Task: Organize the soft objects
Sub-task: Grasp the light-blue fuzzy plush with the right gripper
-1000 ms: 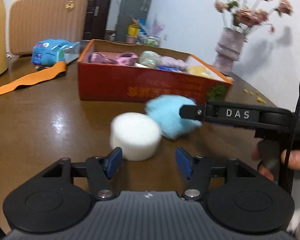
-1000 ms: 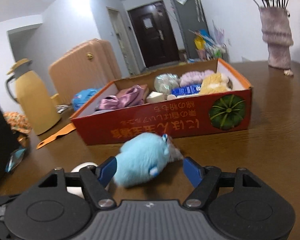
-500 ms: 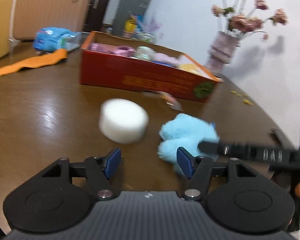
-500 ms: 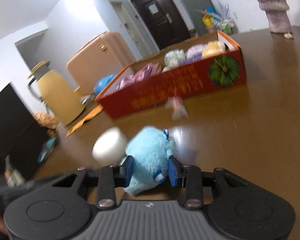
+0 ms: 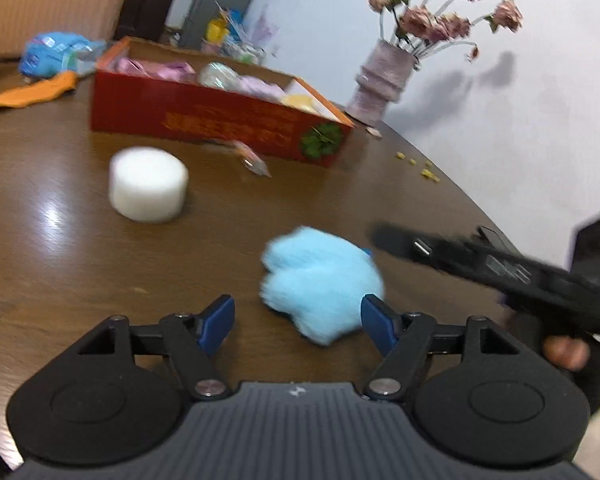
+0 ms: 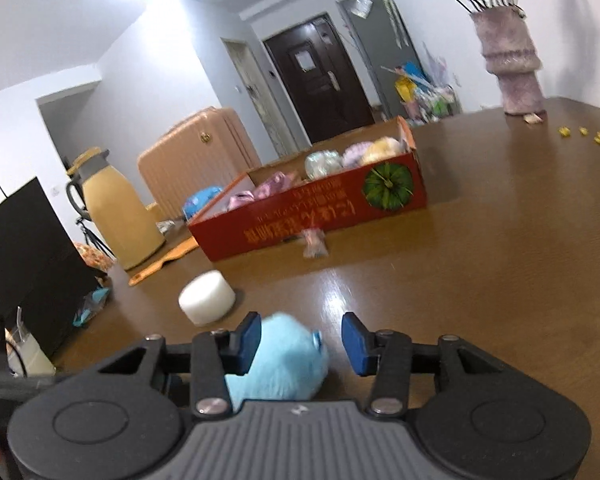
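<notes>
A fluffy, pale-blue plush toy (image 5: 320, 276) lies on the glossy brown wooden table (image 5: 60, 264), low and right of centre in the left wrist view, its fur blurred at the edges. The left gripper (image 5: 298, 322) fills the bottom of that frame, its blue-padded fingers (image 5: 216, 322) spread wide, with the toy's lower edge between the tips and neither pad touching it. The right gripper (image 6: 300, 338) sits low in its own view with jaws parted; the toy (image 6: 280, 360) bulges between and under them, brushing the left pad while a gap shows at the right one. From the left camera the right gripper (image 5: 480, 260) appears as a dark blurred bar at the right edge.

A smooth white foam cylinder (image 5: 148, 190) stands left of centre, well apart from the toy, with bare polished wood between them. Above it, a long red cardboard box (image 5: 220, 120) holds pink, lilac and yellow soft things. A small crinkled wrapper (image 5: 254, 160) lies just in front of the box. A ribbed mauve vase (image 5: 380, 84) of dried flowers stands in the upper right, near the table's curved edge.
</notes>
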Tool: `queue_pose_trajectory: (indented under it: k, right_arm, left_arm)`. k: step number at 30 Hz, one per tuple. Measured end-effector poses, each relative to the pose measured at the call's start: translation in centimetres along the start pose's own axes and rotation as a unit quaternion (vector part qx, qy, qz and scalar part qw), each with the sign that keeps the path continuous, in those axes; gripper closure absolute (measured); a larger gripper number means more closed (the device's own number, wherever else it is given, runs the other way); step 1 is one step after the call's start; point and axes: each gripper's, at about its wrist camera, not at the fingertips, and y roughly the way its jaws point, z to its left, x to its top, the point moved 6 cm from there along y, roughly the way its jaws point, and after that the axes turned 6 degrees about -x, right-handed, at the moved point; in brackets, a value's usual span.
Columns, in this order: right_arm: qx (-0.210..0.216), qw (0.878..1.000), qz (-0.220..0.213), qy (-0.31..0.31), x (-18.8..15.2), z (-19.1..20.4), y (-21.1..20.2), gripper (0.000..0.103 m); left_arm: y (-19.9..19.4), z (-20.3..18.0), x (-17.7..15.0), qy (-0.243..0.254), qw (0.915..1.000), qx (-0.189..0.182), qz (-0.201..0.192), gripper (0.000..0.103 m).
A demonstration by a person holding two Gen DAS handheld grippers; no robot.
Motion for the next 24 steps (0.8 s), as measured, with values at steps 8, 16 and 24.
queue_pose_trajectory:
  k: [8,16,24]
  right_arm:
    - [0.009,0.999,0.035,-0.008,-1.4,1.1,1.2,0.077]
    - [0.006,0.999,0.033,0.013,-1.7,1.0,0.1,0.075]
    - [0.015,0.998,0.045,0.027,-2.0,0.9,1.5,0.074]
  left_arm:
    - [0.4,1.2,0.0,-0.018,0.9991,0.037,-0.011,0.053]
    - [0.2,1.4,1.2,-0.038,0.9991,0.000,-0.020,0.048]
    - [2.5,2.4,1.1,-0.091,0.9948,-0.045,0.004,0.056]
